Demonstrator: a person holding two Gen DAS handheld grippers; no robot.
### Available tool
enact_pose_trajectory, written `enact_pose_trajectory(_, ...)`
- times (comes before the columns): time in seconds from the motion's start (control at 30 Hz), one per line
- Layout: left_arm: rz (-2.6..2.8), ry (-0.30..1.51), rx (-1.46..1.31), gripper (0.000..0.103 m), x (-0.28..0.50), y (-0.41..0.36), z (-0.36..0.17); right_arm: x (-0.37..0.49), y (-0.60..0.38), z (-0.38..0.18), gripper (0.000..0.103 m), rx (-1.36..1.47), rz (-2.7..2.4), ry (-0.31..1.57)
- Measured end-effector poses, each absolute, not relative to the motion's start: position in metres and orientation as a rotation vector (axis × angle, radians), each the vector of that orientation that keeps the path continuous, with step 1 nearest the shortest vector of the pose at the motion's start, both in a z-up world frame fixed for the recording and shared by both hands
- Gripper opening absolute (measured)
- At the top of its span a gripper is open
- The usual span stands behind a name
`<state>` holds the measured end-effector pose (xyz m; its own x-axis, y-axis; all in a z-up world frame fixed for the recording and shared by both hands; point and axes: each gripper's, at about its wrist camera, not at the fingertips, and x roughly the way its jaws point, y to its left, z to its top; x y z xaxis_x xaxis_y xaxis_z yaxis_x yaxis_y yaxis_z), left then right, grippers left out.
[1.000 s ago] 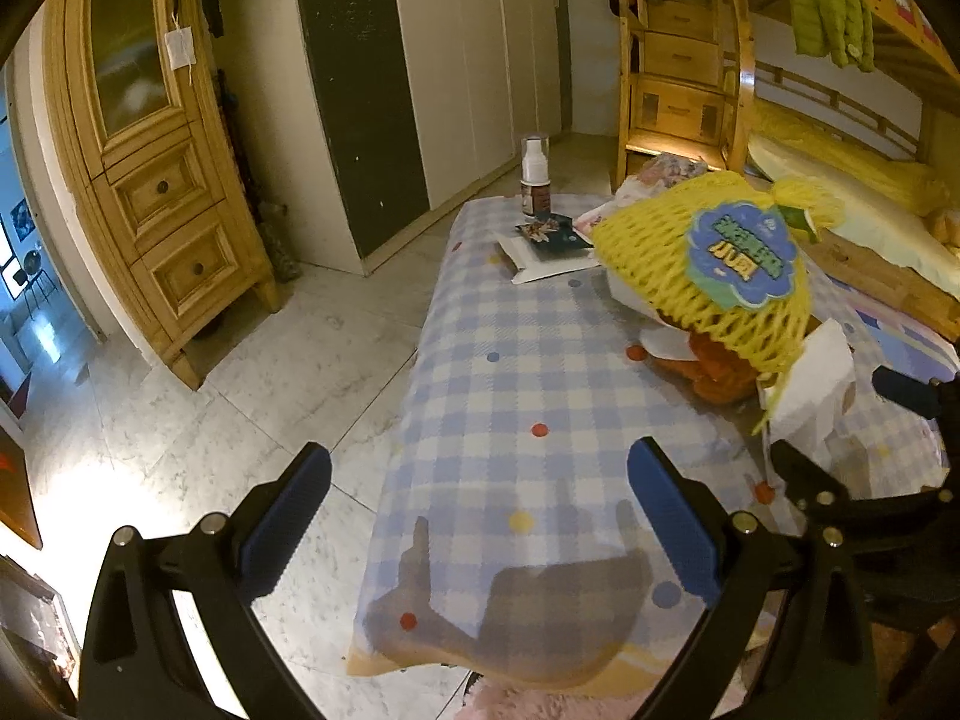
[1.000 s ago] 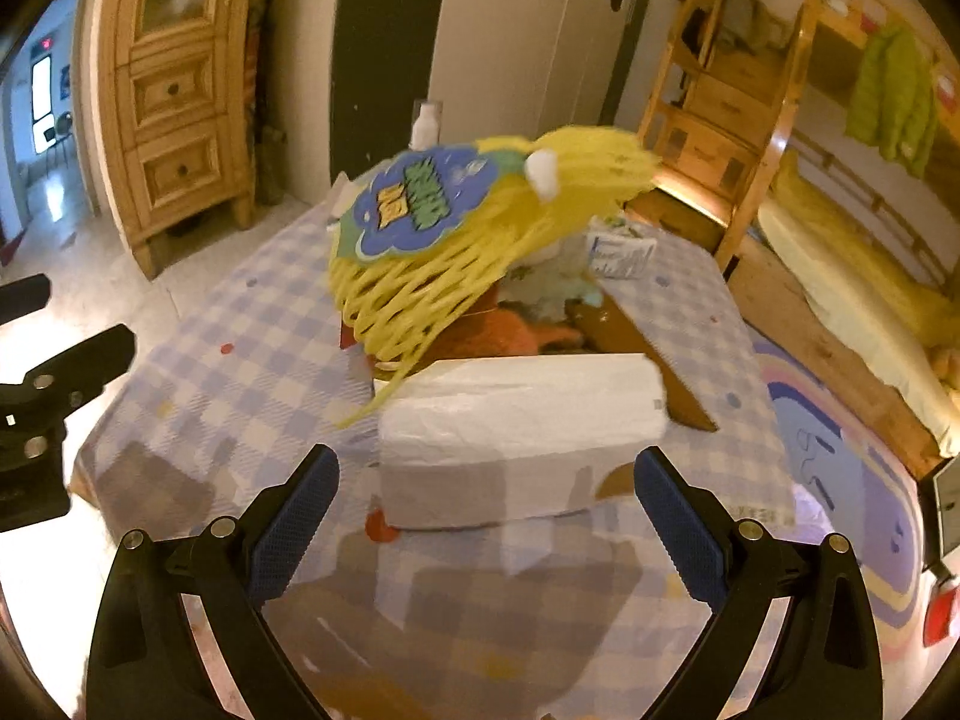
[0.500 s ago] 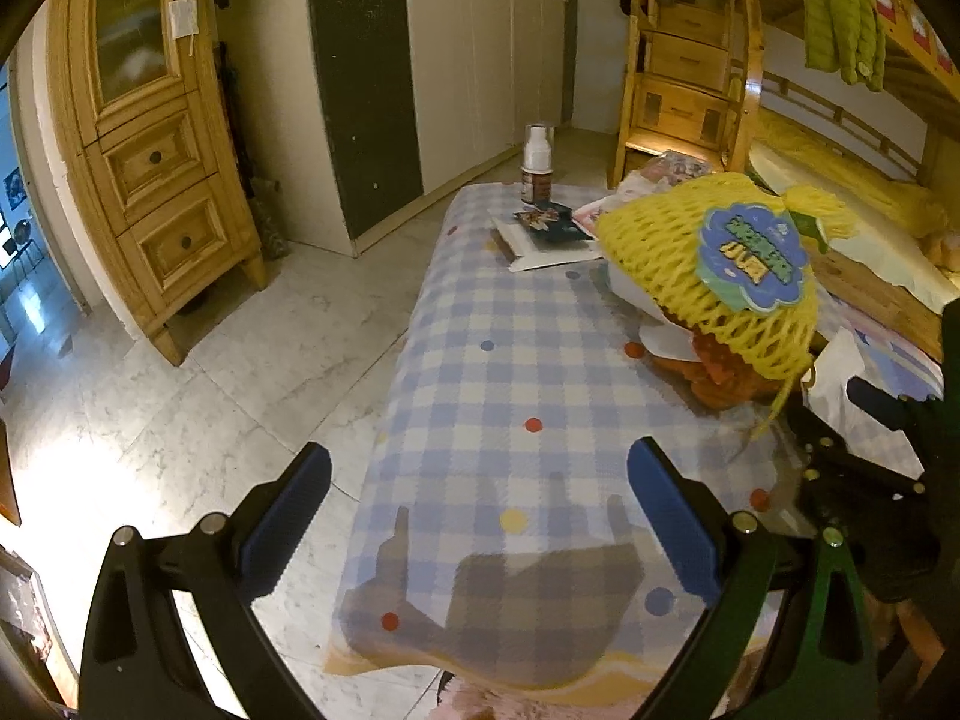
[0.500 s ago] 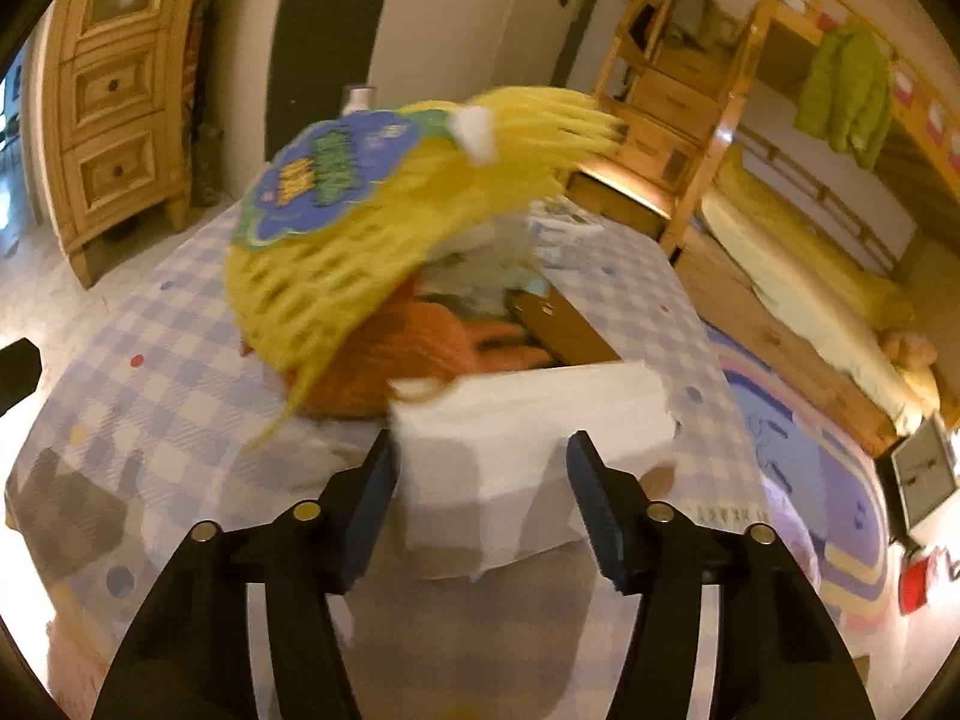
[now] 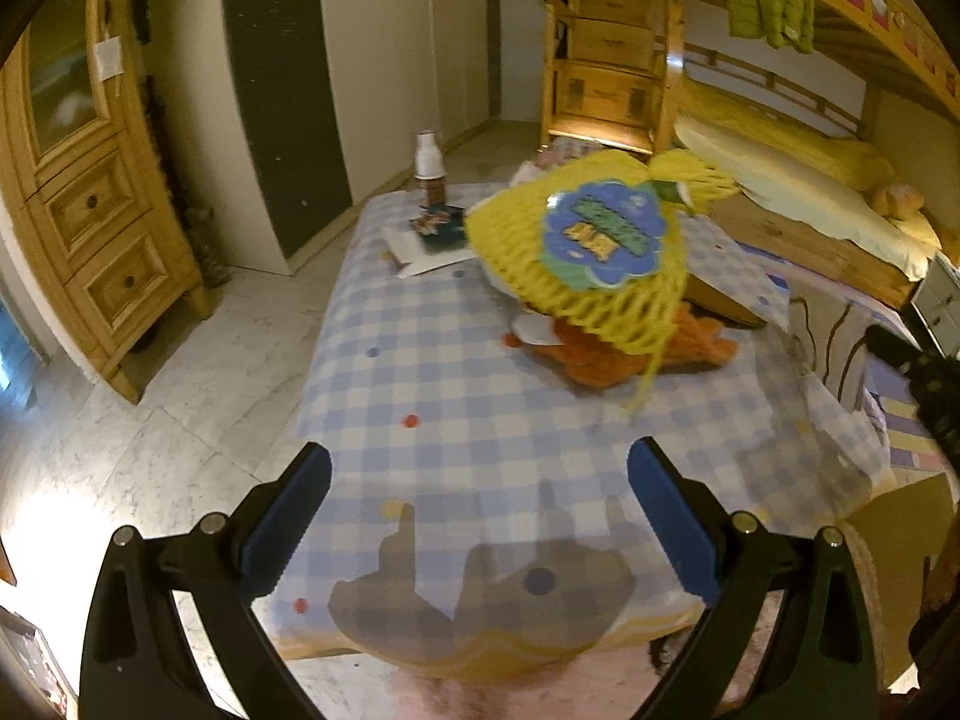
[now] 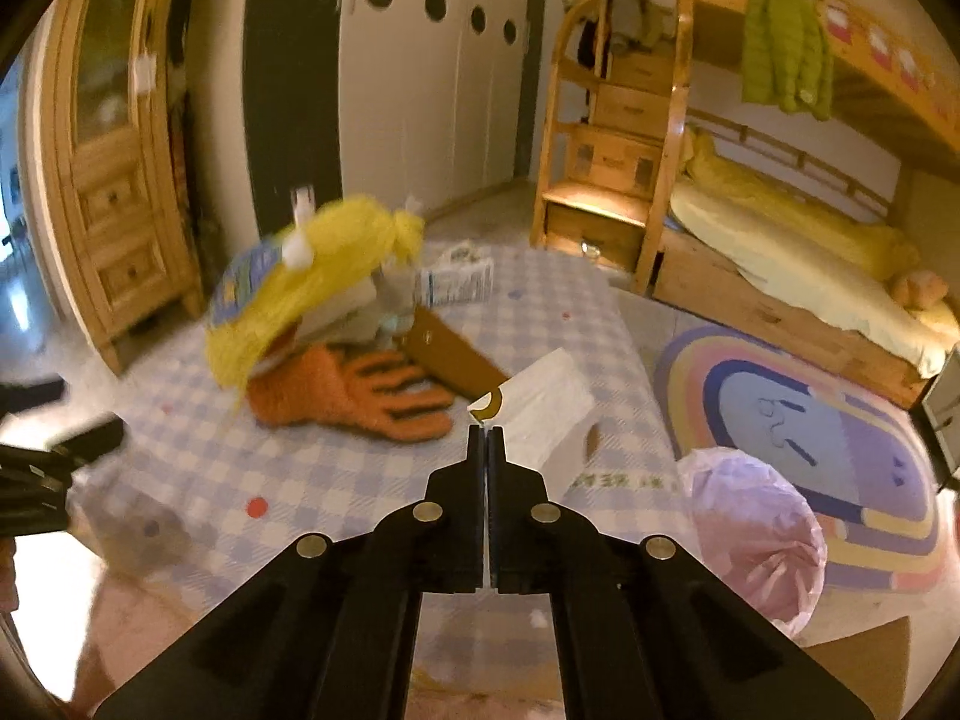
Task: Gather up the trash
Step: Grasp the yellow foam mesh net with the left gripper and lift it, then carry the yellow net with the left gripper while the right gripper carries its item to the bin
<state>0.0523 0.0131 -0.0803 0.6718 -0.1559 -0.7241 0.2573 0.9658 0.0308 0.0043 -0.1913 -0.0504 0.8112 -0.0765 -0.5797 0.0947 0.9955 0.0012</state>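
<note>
On the checked tablecloth (image 5: 456,372) lies a yellow net bag (image 5: 600,252) with a blue label, resting on an orange glove (image 5: 606,354). In the right wrist view the same net bag (image 6: 300,288) and glove (image 6: 360,396) sit left of centre. My right gripper (image 6: 486,438) is shut on a corner of a folded white paper napkin (image 6: 552,414), which hangs above the table's right edge. My left gripper (image 5: 480,510) is open with nothing between its fingers, over the near end of the table. The right gripper's fingers (image 5: 918,366) show at the right border of the left wrist view.
A white-capped bottle (image 5: 429,168) and a booklet (image 5: 438,228) stand at the far end. A brown board (image 6: 450,354) lies behind the glove. A pink plastic bag (image 6: 750,528) sits low on the right, over a striped rug (image 6: 810,420). Cabinet (image 5: 90,210) left, bunk bed (image 6: 780,252) right.
The right jaws closed from wide open onto the white napkin and carried it up and to the right, off the table. The left gripper drifted slightly, still open.
</note>
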Motion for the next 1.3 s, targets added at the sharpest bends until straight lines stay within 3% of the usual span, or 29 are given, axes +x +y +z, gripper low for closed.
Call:
enact_pose_trajectory(0.3, -0.283, 0.747, 0.104, 0.096, 0.060, -0.020, -0.065, -0.012, -0.208, -0.011, 0.000, 0.153, 0.072, 0.501)
enact_pose_trajectory(0.53, -0.299, 0.757, 0.179, 0.081, 0.084, -0.053, -0.072, -0.001, -0.213, -0.030, 0.000, 0.162, 0.090, 0.562)
enact_pose_trajectory(0.63, -0.281, 0.760, 0.241, 0.072, 0.095, -0.066, -0.084, -0.003, -0.214, -0.036, 0.000, 0.167, 0.079, 0.574)
enact_pose_trajectory(0.7, -0.258, 0.778, 0.286, 0.053, 0.104, -0.070, -0.094, -0.005, -0.217, -0.038, 0.000, 0.177, 0.078, 0.580)
enact_pose_trajectory(0.93, -0.275, 0.734, 0.229, 0.016, 0.105, -0.053, -0.073, -0.008, -0.222, -0.038, 0.000, 0.190, 0.070, 0.567)
enact_pose_trajectory(1.07, -0.277, 0.692, 0.175, 0.010, 0.112, -0.044, -0.048, -0.009, -0.229, -0.038, 0.000, 0.191, 0.056, 0.538)
enact_pose_trajectory(1.3, -0.340, 0.580, 0.149, 0.009, 0.099, -0.054, 0.003, -0.021, -0.249, -0.015, 0.000, 0.213, 0.013, 0.466)
